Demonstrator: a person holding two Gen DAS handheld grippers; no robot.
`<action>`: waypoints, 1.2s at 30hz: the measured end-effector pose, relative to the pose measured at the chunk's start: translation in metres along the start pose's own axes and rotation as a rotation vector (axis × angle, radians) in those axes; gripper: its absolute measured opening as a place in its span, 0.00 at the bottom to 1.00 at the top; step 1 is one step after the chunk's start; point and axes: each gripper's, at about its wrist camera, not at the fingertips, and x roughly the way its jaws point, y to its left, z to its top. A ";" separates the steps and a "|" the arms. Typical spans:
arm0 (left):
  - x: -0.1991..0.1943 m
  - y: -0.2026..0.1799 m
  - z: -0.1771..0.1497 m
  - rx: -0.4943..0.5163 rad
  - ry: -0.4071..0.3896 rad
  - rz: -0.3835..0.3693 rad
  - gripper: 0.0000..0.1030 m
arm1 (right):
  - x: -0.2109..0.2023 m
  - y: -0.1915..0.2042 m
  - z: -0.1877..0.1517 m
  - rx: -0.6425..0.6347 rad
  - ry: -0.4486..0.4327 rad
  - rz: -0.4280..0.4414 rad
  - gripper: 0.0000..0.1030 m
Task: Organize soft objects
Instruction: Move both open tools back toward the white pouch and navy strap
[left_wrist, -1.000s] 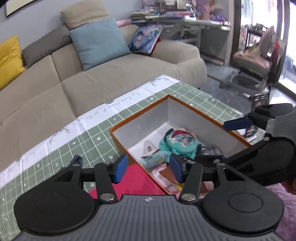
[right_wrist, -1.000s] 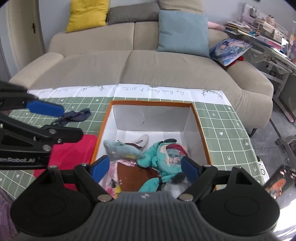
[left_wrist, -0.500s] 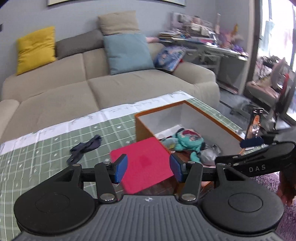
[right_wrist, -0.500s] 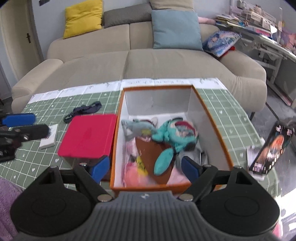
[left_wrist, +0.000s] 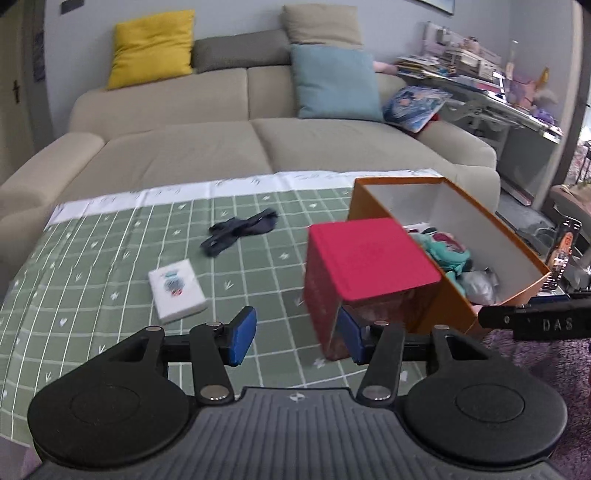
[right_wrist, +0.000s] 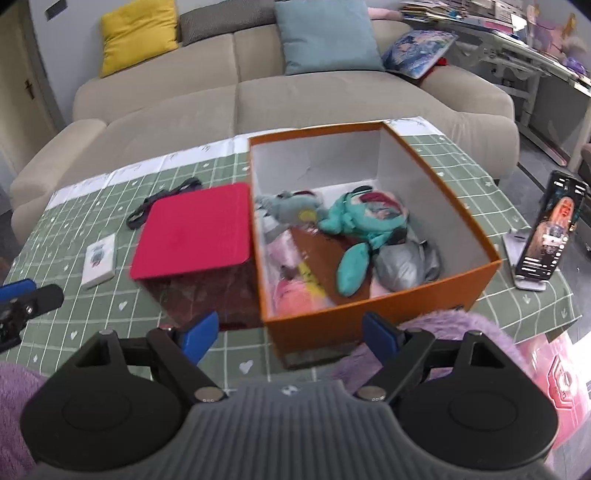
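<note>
Here my left claw (left_wrist: 291, 341) hangs partly open over the green checked cloth on the counter (left_wrist: 110, 266), with nothing clamped; the near lower corner of the red box (left_wrist: 369, 254) shows just in front of its right pad, and I cannot tell whether they touch. My right claw (right_wrist: 291, 328) stands wide open and empty, above the near wall of the orange box (right_wrist: 376, 317), with purple fluffy fabric (right_wrist: 454, 325) just beside its right pad. Inside that open box the soft things lie heaped: a teal plush toy (right_wrist: 354, 229), a grey-blue plush (right_wrist: 291, 206) on its left, a silver-grey bundle (right_wrist: 402, 266) to the near right and something pink (right_wrist: 295, 299) at the near left corner. The red box stands against the orange box's left wall. Further left lies a small white packet (left_wrist: 176, 290), and beyond it a dark crumpled sock (left_wrist: 240, 230). A phone on a stand (right_wrist: 546, 236) sits right of the orange box. At the far side runs the beige sofa (left_wrist: 258, 147) with its cushions.
</note>
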 end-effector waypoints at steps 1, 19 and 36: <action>0.001 0.003 -0.001 -0.007 0.004 0.003 0.57 | 0.000 0.005 -0.002 -0.017 0.001 0.000 0.81; -0.001 0.054 -0.009 -0.121 0.041 0.024 0.57 | -0.007 0.109 0.004 -0.348 -0.082 0.151 0.81; 0.023 0.118 0.006 -0.231 0.075 0.067 0.62 | 0.030 0.182 0.030 -0.533 -0.114 0.234 0.71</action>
